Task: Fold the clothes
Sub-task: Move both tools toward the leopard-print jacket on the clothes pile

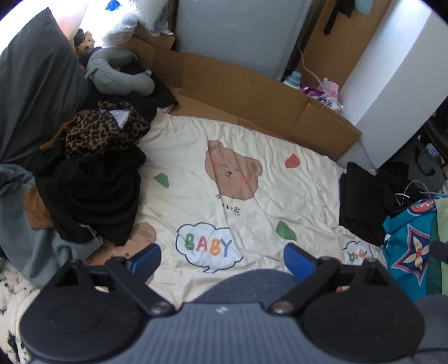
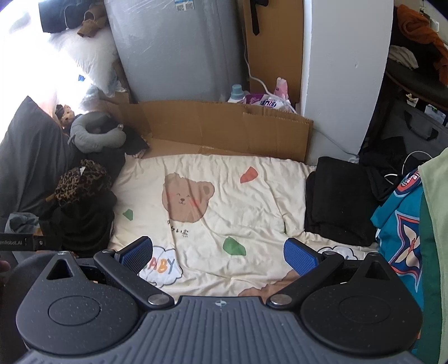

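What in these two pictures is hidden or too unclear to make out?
- Heap of dark clothes, left wrist view: the garments overlap, so their number and kind are unclear.
- Folded black stack, right wrist view: too dark to count layers.
- Teal printed cloth: cut off by the right edge.
- Window corner: washed out by glare.
- Quilt, near edge: hidden behind the open left gripper.

Folded black garment (image 2: 338, 201) at right, rumpled clothes heap (image 1: 92, 179) at left
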{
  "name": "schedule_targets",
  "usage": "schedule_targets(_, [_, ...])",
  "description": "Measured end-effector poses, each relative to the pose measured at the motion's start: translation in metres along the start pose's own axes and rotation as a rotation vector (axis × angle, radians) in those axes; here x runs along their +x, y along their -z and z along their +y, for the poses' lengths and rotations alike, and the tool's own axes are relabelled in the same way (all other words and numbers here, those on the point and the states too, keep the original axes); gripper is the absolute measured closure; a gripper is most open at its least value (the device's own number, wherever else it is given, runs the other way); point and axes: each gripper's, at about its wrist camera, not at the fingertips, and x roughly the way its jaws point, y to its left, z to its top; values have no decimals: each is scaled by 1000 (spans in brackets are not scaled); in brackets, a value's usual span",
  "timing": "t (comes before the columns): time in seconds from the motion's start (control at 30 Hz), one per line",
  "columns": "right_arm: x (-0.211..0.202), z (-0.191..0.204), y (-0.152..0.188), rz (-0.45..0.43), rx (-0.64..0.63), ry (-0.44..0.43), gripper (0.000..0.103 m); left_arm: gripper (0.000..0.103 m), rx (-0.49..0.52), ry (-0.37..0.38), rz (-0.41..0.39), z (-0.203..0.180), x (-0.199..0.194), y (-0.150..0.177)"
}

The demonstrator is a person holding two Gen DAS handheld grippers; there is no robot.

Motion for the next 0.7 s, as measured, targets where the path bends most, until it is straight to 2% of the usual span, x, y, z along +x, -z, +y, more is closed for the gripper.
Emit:
schedule_targets(0.17, [-5,3,-6,-43,12,-33,0,7,-43,27,-28,20,-9,-11])
schedule_targets(0.27, [-6,5,-11,-73,17,-56,0,7,-50,16,-57,33,-14,-18])
schedule_targets(0.37, [-6,9,-14,-100,15,-85,1,7,-71,54,-125,47,-23,-25])
schedule_targets(0.43, [-6,12,-16,-116,9,-108,1,8,-57,44,-162,52,-29,-30])
schedule_targets(0.57, [-5,19,-20,-151,-6,-151,1,12,-76,53,-171,67,-30,-40])
schedule_targets(0.7, [-2,31,-26,-190,-48,-132,1,8,-121,92,-200,85,-31,-45])
